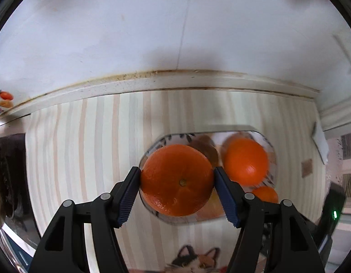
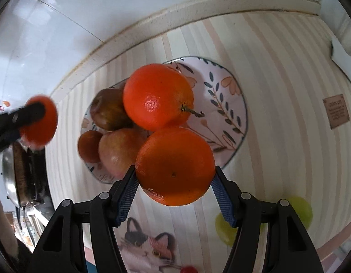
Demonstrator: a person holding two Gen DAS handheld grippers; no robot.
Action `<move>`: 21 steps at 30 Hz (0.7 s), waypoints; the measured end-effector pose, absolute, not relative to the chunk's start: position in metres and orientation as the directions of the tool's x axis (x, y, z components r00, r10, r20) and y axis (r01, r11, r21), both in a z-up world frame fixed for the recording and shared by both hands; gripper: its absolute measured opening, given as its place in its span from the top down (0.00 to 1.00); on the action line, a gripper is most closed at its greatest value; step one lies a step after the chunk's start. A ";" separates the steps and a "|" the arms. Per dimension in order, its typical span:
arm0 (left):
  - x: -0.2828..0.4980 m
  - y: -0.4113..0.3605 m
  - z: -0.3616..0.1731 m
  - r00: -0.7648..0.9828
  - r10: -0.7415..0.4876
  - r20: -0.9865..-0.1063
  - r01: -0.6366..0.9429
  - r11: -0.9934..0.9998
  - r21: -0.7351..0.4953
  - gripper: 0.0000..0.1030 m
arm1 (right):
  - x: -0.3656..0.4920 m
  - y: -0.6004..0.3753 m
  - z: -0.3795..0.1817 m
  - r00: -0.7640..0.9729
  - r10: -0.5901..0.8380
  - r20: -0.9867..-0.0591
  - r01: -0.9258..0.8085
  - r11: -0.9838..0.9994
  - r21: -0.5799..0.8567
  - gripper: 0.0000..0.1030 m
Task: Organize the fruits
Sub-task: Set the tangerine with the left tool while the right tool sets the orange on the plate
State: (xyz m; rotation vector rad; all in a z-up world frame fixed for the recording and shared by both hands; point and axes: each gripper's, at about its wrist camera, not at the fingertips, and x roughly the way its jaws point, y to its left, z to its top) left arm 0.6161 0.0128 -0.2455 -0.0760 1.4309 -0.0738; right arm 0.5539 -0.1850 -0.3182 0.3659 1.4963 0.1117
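Observation:
My left gripper (image 1: 176, 177) is shut on a large orange (image 1: 176, 179) and holds it above the left part of a flower-patterned plate (image 1: 269, 146). On the plate lie another orange (image 1: 244, 160), a small orange (image 1: 265, 193) and a brownish fruit (image 1: 206, 147). My right gripper (image 2: 174, 177) is shut on a second large orange (image 2: 174, 166) above the plate's near edge (image 2: 234, 118). In this view the plate holds an orange with a stem (image 2: 157, 96), two apples (image 2: 107, 109) (image 2: 119, 151) and a small orange (image 2: 88, 145). The left gripper's orange shows at the left (image 2: 39, 121).
The plate sits on a striped tablecloth (image 1: 84, 147) with a cat picture (image 2: 148, 248) near the front. A white wall (image 1: 152, 34) runs behind the table. A metal pan (image 2: 15, 177) stands at the left edge. A white paper (image 2: 342, 54) lies at the right.

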 end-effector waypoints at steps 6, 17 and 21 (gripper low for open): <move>0.648 0.015 -0.296 0.042 -0.073 -0.996 -0.001 0.997 -0.073 0.38 | 0.560 -0.180 -0.333 0.058 0.269 -0.961 0.161 0.948 0.275 0.35; 0.648 0.022 -0.321 -0.021 -0.069 -0.997 -0.004 0.998 -0.069 0.37 | 0.565 -0.174 -0.345 0.036 0.275 -0.961 0.172 0.945 0.277 0.34; 0.645 0.024 -0.319 -0.036 -0.063 -0.997 -0.009 0.998 -0.063 0.37 | 0.569 -0.177 -0.341 0.042 0.288 -0.957 0.177 0.940 0.290 0.29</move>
